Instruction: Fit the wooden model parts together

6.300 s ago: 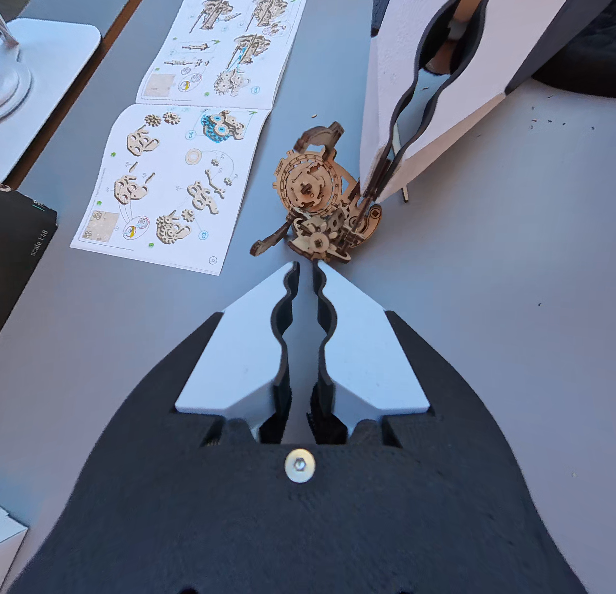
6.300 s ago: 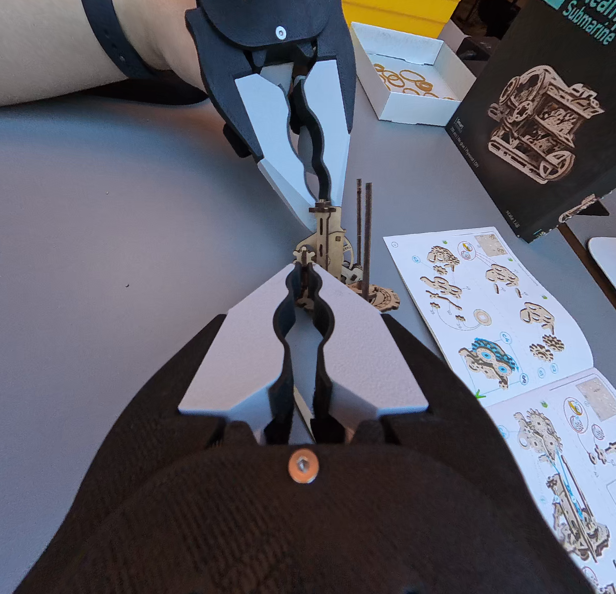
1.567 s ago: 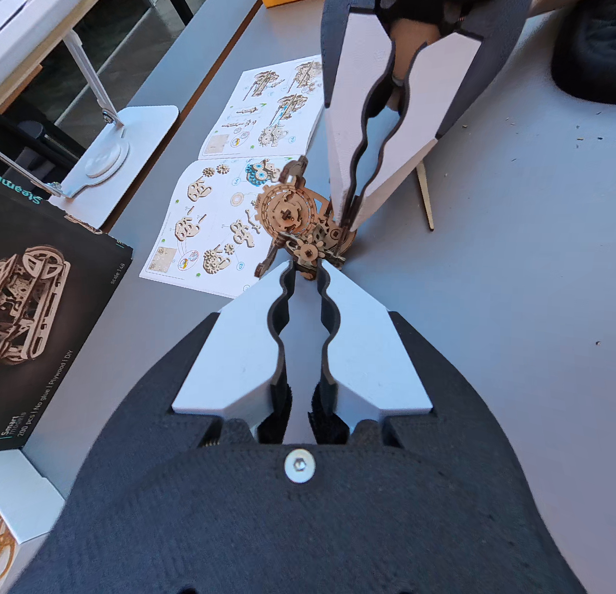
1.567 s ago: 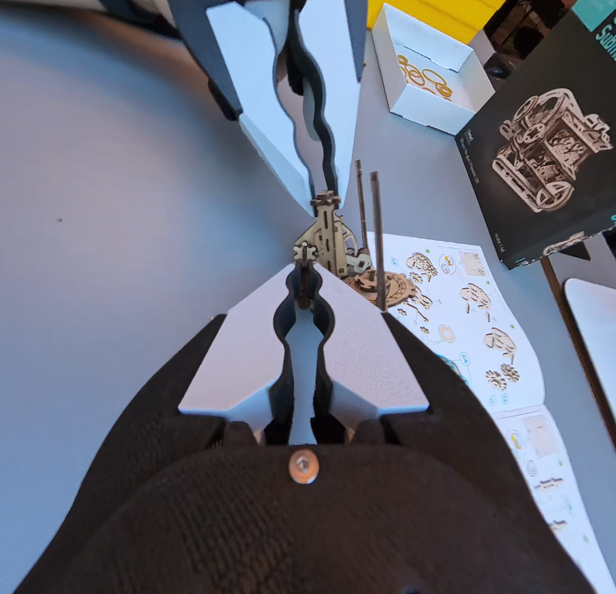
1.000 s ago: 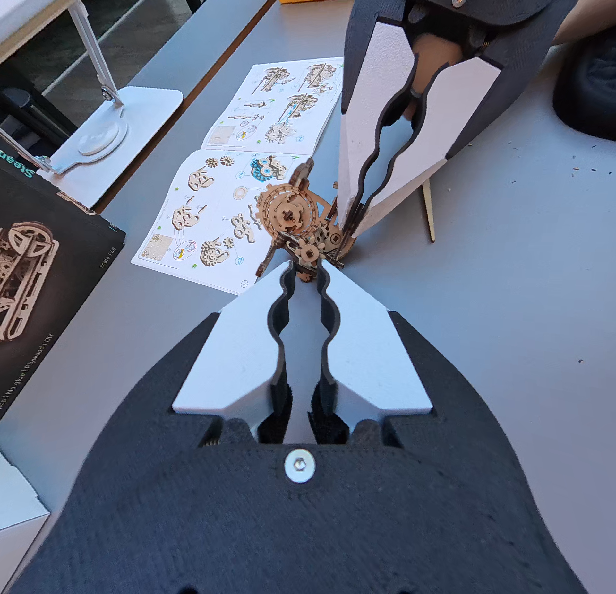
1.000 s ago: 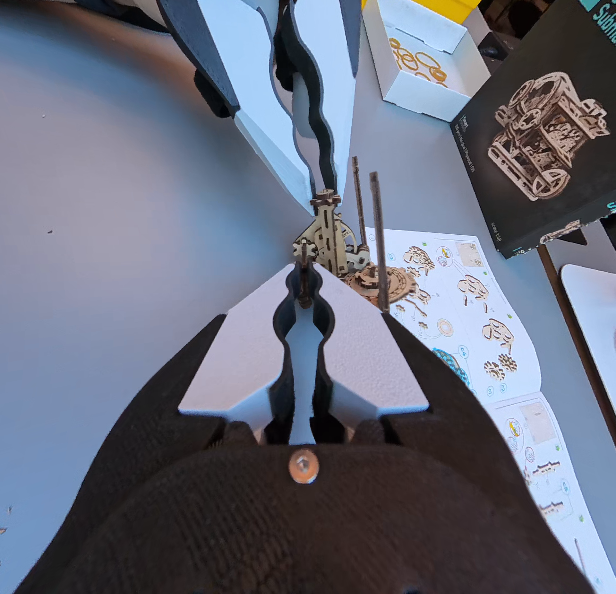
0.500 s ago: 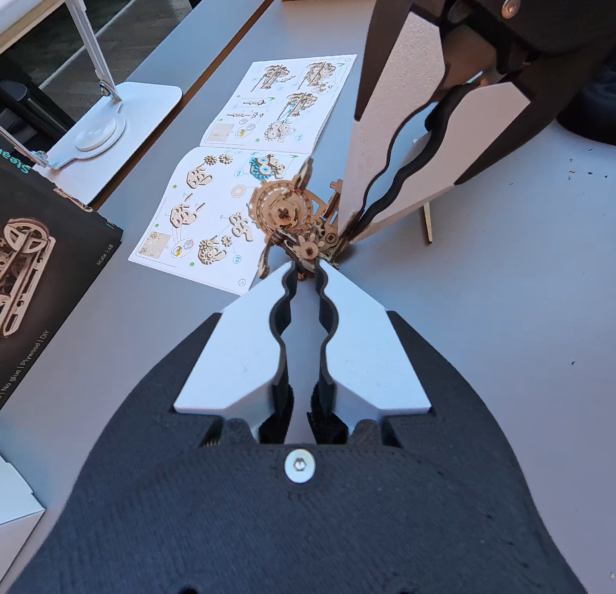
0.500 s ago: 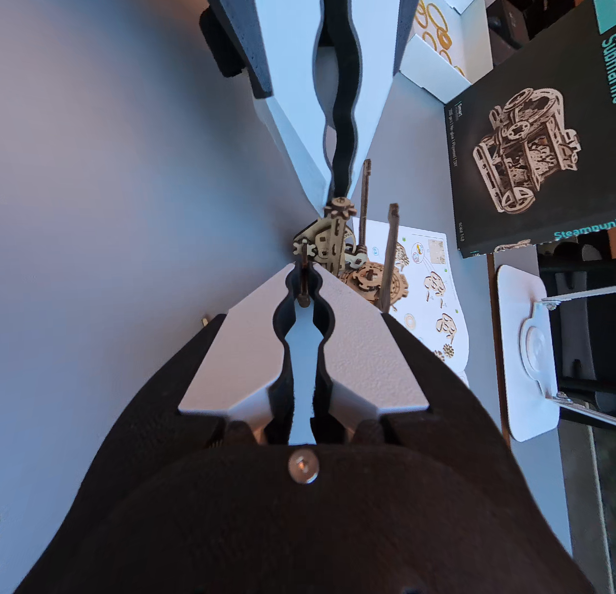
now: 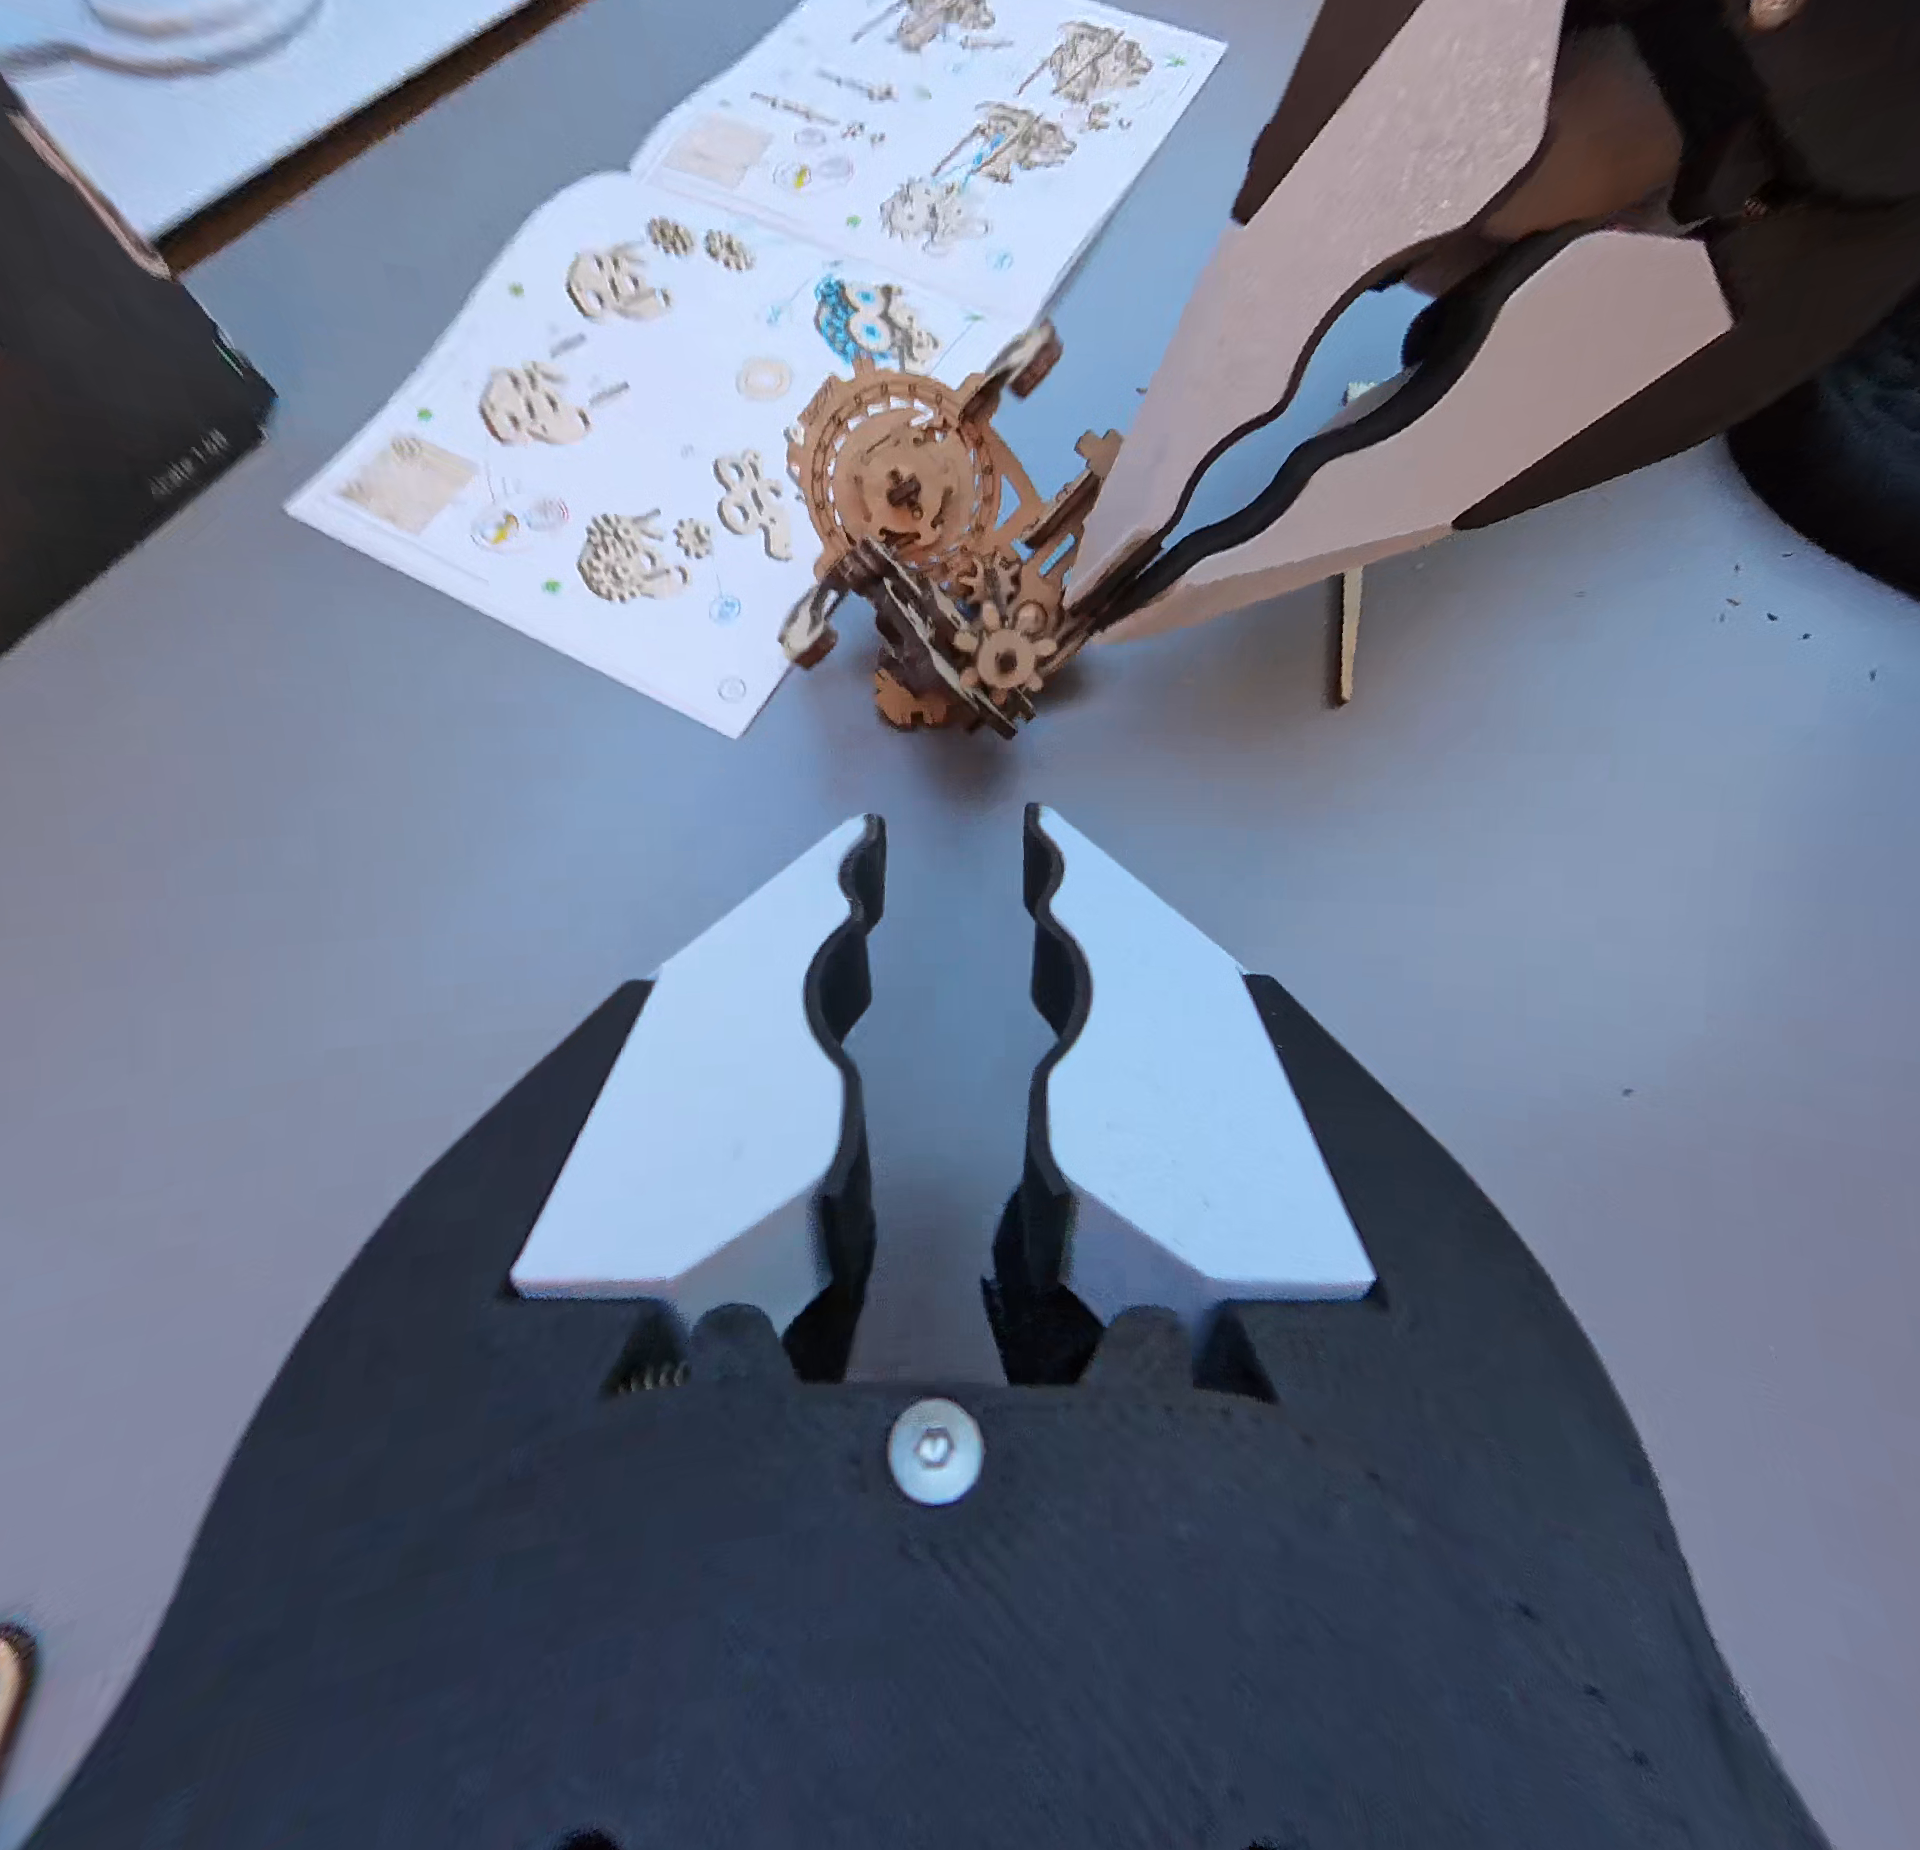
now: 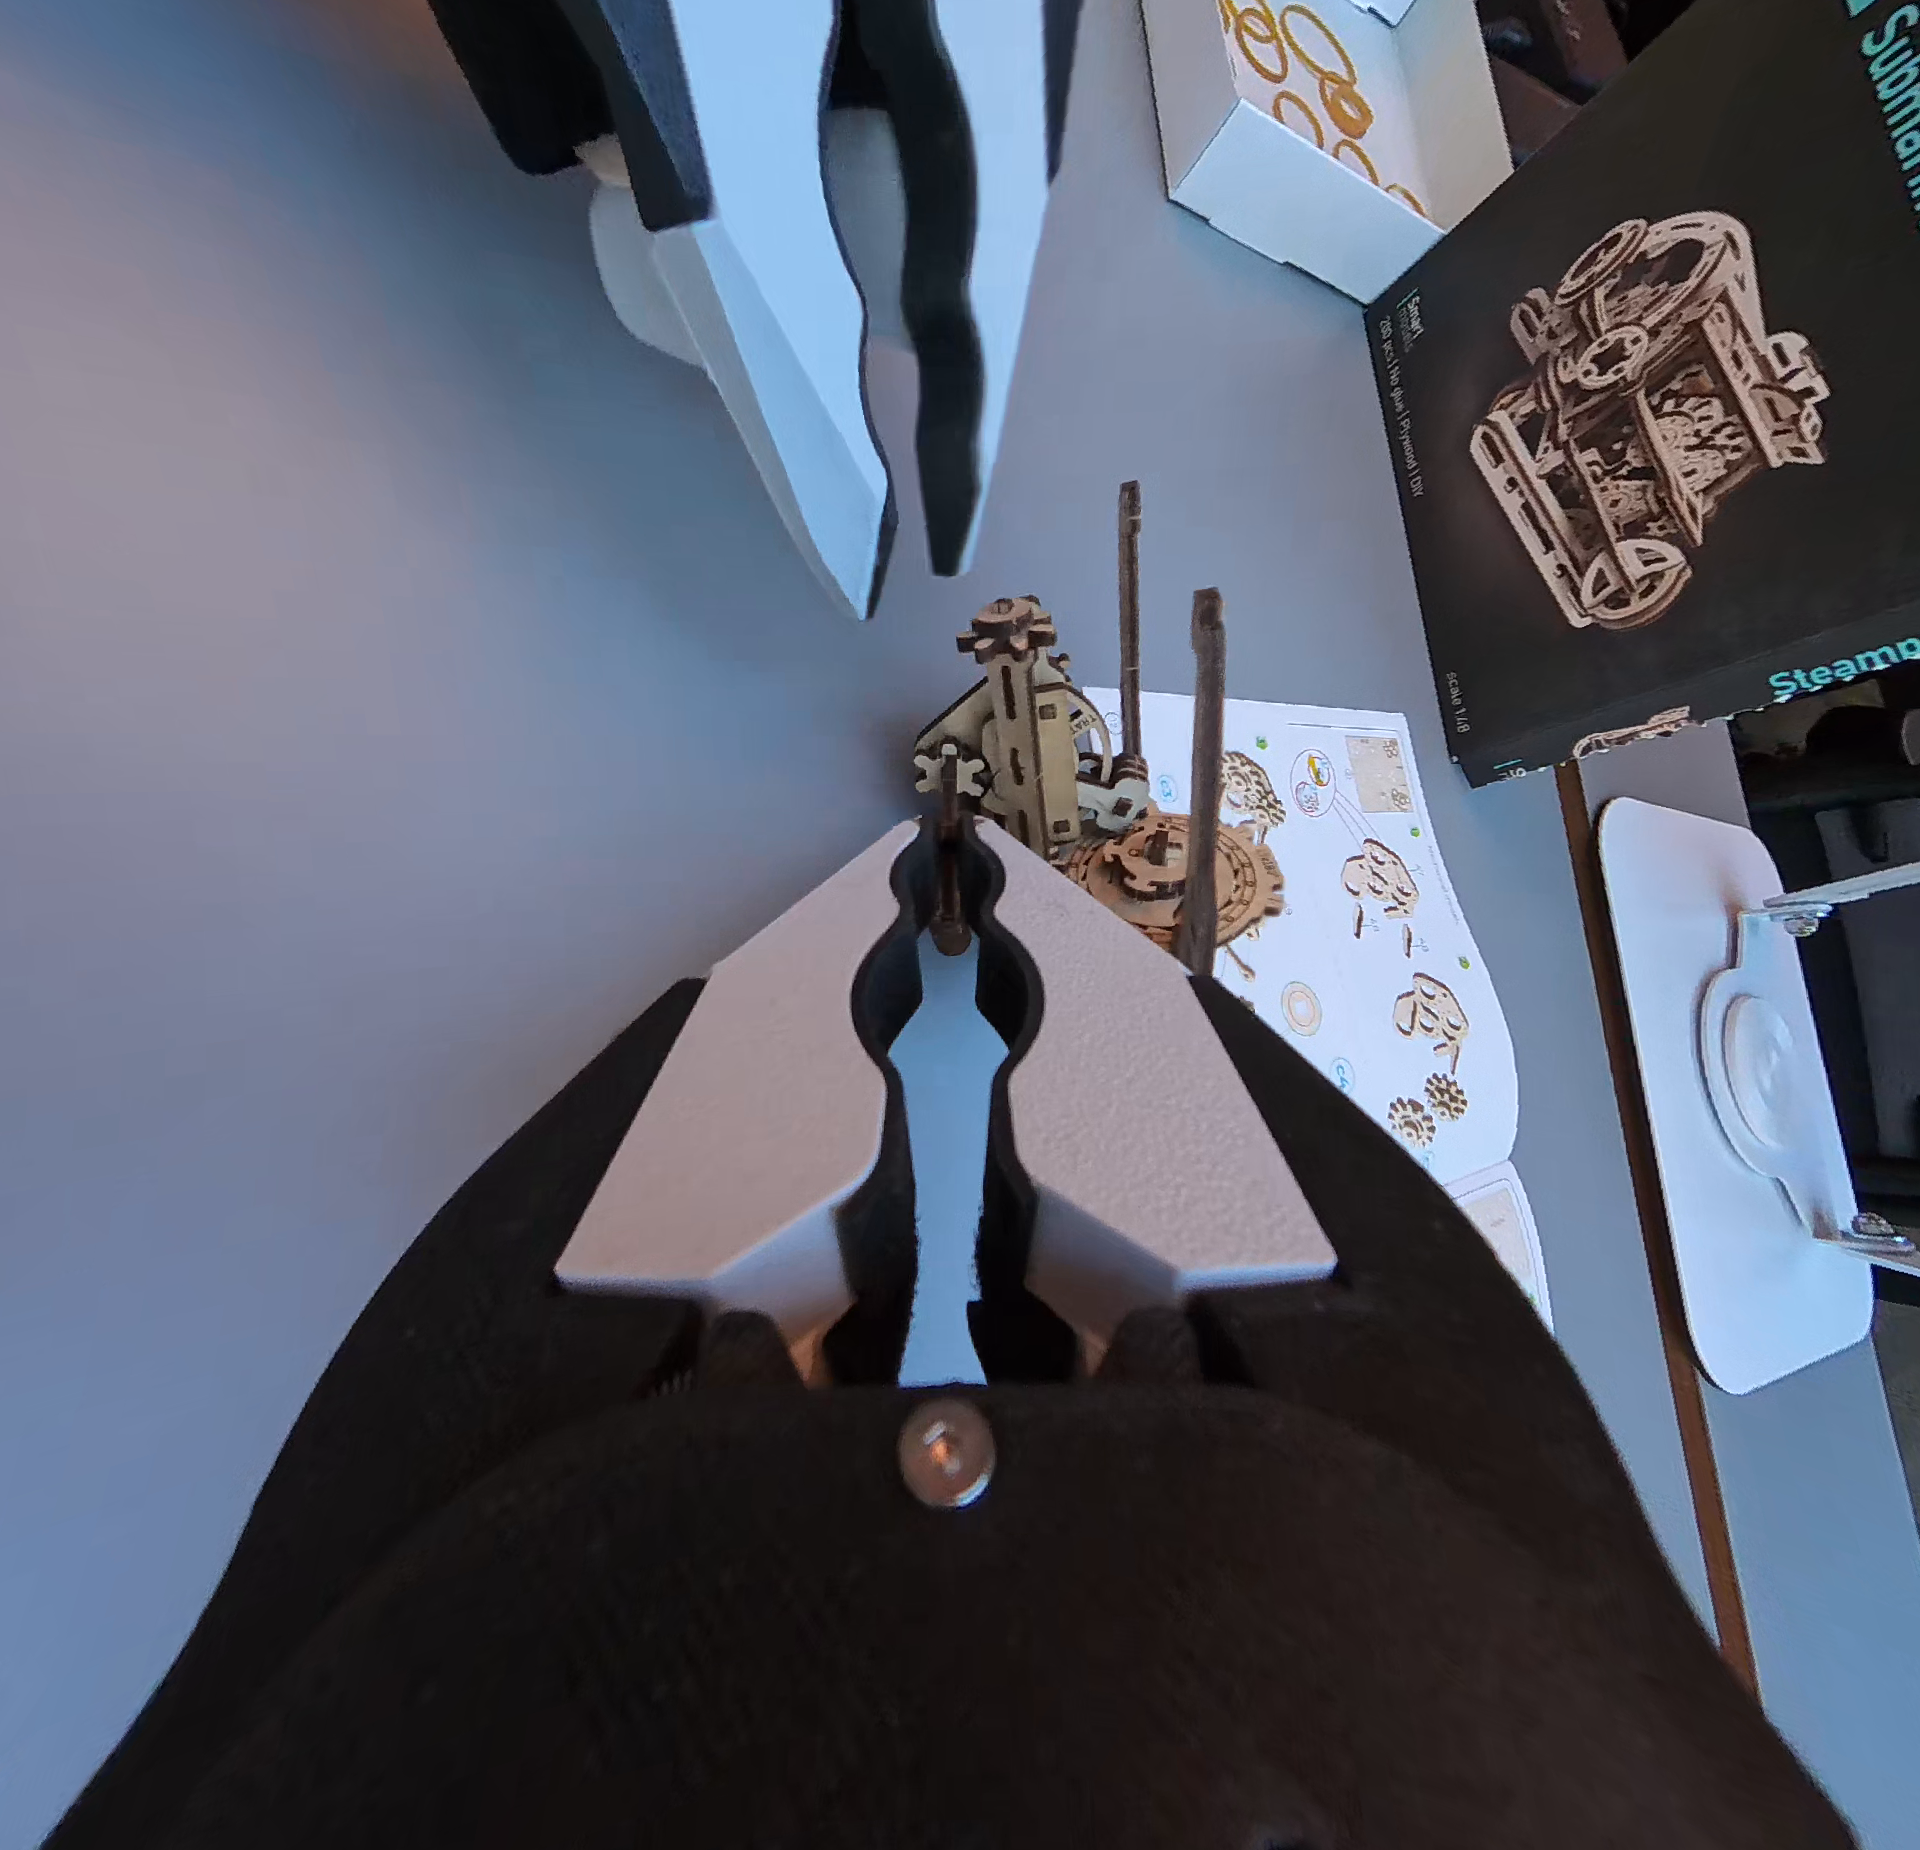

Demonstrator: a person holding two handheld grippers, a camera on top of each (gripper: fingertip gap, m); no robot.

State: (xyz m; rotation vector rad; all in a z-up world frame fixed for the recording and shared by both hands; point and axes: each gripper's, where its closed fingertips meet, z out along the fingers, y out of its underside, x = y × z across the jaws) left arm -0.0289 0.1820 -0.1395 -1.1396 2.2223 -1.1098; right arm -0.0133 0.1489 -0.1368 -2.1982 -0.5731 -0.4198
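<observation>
The right gripper is clamped on an edge of the wooden model, which stands on the grey table just beyond the parted, empty jaws of the left gripper, instruction booklet behind.

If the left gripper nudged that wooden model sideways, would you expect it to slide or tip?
The wooden model would probably tip: it stands tall on a narrow base. It likely weighs little, being thin cut-out plywood. Its slim upright rods look easy to snap.
</observation>
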